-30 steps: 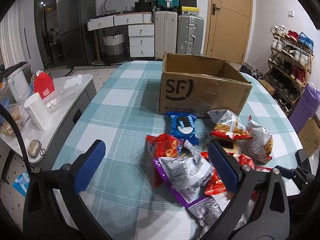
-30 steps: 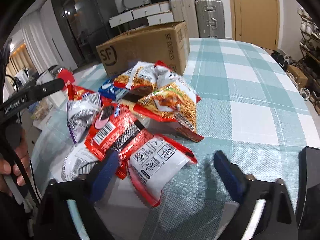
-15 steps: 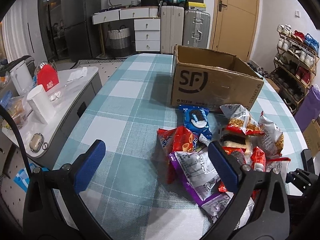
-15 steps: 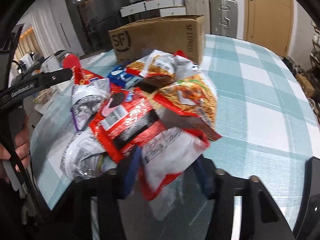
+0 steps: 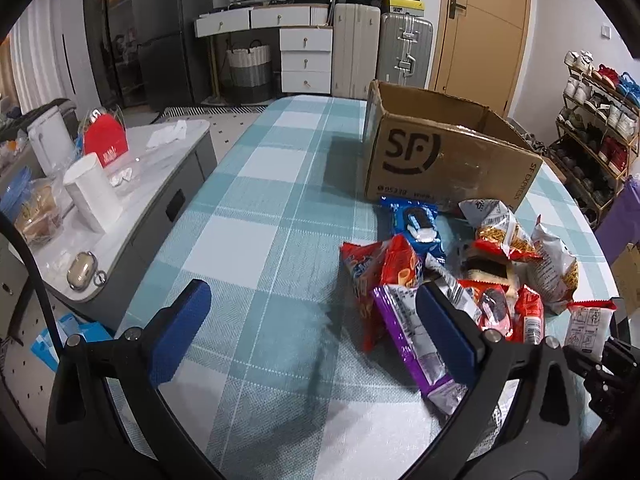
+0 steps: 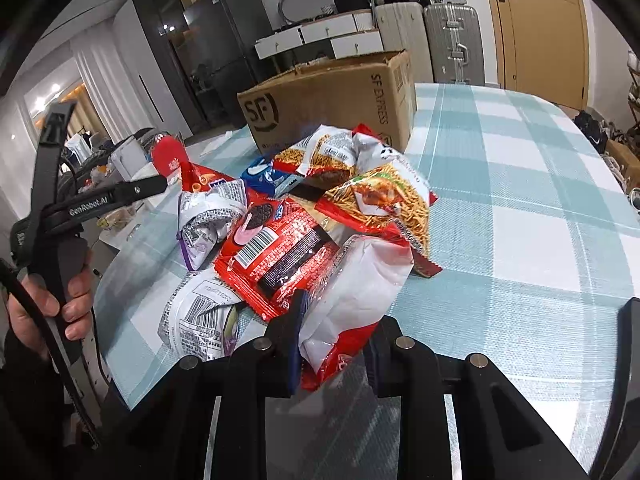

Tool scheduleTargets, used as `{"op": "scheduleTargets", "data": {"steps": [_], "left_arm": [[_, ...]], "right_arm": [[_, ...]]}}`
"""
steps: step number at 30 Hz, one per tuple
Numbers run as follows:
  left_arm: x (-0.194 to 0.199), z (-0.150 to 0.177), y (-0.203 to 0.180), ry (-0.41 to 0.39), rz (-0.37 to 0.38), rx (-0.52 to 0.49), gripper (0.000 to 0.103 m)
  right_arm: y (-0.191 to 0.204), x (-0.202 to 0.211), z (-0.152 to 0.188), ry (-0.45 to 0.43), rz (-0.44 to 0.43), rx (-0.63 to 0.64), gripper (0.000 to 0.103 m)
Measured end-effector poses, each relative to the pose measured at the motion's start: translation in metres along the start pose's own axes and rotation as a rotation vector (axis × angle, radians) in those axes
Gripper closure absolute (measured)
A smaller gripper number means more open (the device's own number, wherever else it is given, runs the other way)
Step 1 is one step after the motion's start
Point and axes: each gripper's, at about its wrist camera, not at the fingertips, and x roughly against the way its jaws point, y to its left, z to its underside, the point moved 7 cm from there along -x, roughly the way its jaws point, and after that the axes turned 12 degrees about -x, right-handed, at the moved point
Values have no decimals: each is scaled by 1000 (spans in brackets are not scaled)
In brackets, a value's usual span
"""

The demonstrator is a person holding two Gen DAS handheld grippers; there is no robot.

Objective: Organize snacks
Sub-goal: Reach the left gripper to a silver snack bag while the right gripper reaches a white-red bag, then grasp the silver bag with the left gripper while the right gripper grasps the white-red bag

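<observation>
Left wrist view: teal-and-white checked tablecloth (image 5: pixel 256 216) covers a long table, with suitcases (image 5: pixel 382 50), a white drawer unit (image 5: pixel 306 60), a wooden door (image 5: pixel 486 26) and a shoe rack (image 5: pixel 596 120) behind. A grey side counter (image 5: pixel 160 168) stands beside the table, carrying a white cup (image 5: pixel 92 192) and a red carton (image 5: pixel 105 143). An open cardboard box (image 5: pixel 444 156) marked SF sits on the cloth; the snack pile (image 5: pixel 452 276) lies just in front of it. The left gripper (image 5: pixel 316 332) hovers over the cloth with blue pads wide apart, gripping nothing; one pad overlaps a purple packet (image 5: pixel 404 332), contact uncertain.

Right wrist view: same cloth (image 6: pixel 520 208), box (image 6: pixel 332 100) at the far side, snacks heaped before it, including a noodle bag (image 6: pixel 384 200) and a red cookie pack (image 6: pixel 280 252). The right gripper (image 6: pixel 336 344) has just closed; its pads pinch the near end of a white-and-red packet (image 6: pixel 360 280), which lies against the front of the pile. A hand (image 6: pixel 52 304) at the edge holds the other tool's handle.
</observation>
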Motion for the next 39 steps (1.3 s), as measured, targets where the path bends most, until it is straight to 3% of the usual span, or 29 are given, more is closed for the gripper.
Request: {"op": "scheduleTargets", "data": {"steps": [7, 11, 15, 19, 21, 25, 29, 34, 39], "left_arm": [[-8, 11, -3, 42, 115, 23, 1], [-16, 15, -21, 69, 216, 22, 1], [-27, 18, -42, 104, 262, 14, 1], [-36, 21, -59, 156, 365, 78, 1], [-41, 22, -63, 174, 385, 117, 3], [-48, 28, -72, 220, 397, 117, 17], [-33, 40, -76, 239, 417, 107, 17], [-7, 52, -97, 257, 500, 55, 17], [-9, 54, -123, 275, 513, 13, 17]], "right_arm": [[-4, 10, -3, -35, -25, -11, 78], [-5, 10, -4, -40, -35, -18, 78], [-6, 9, -2, -42, -45, -17, 78], [-8, 10, -2, -45, -48, -25, 78], [-11, 10, -2, -45, -49, -31, 78], [-14, 11, -2, -49, -60, -43, 78], [-15, 13, -1, -50, -65, -42, 78], [-14, 14, -1, -57, -63, -30, 78], [-13, 15, 0, -60, -64, -37, 78]]}}
